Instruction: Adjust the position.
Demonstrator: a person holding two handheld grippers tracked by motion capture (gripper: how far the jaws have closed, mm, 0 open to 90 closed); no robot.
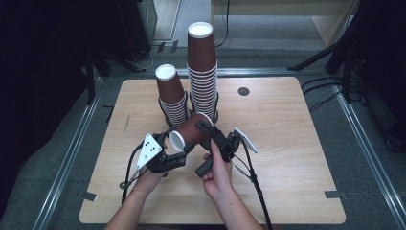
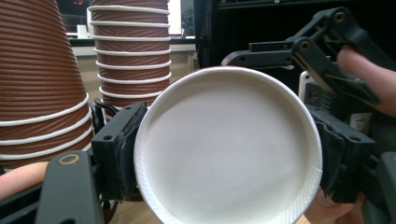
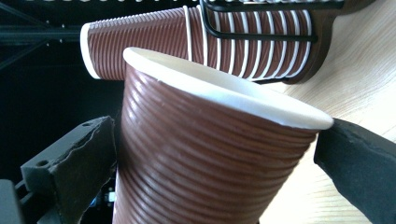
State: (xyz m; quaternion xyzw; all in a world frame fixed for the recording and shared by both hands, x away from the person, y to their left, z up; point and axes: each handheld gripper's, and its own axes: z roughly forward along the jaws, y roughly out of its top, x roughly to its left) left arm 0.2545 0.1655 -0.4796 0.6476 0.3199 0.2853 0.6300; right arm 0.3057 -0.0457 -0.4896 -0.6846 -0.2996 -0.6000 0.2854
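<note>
1. In the high view we see a wooden table (image 1: 287, 143) with two stacks of upturned brown ribbed paper cups at its far middle: a taller stack (image 1: 202, 72) and a shorter, leaning stack (image 1: 171, 96), each seated in a black wire holder (image 1: 165, 112). In front of them a single paper cup (image 1: 189, 132) lies on its side in the air above the table, white bottom toward the person. The left gripper (image 1: 178, 152) meets it at that bottom end, the right gripper (image 1: 203, 127) at its side.

2. In the left gripper view the cup's white round bottom (image 2: 229, 144) sits between the two black pads (image 2: 122, 149), which press on its edge from both sides: we read this gripper as clamped on the cup. Both stacks stand behind at the left, and the right gripper (image 2: 261, 58) reaches over the cup.

3. In the right gripper view the cup's ribbed wall (image 3: 201, 158) stands between the pads (image 3: 88, 154). The near pad touches it; the far one lies just off the bottom's rim, so we cannot tell whether this grip is tight.
</note>
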